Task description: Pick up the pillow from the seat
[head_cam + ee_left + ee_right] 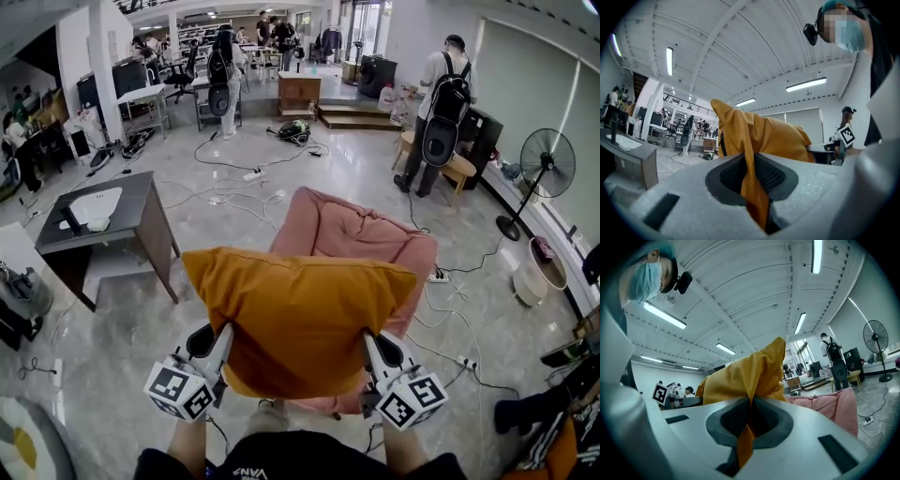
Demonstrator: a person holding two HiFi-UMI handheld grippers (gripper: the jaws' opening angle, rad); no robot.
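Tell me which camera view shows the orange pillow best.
The head view: nearly the whole pillow shows, held over the pink seat by the left gripper and right gripper. Each gripper view shows only a fold pinched in its jaws and part of the bulk behind.

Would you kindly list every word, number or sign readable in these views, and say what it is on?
White print on the person's dark top, at the head view's bottom edge: upside down, too blurred to read.
Left gripper and right gripper: only black-and-white square patterns on their cubes, no letters.
Pillow and seat: no text.
Background: nothing legible.
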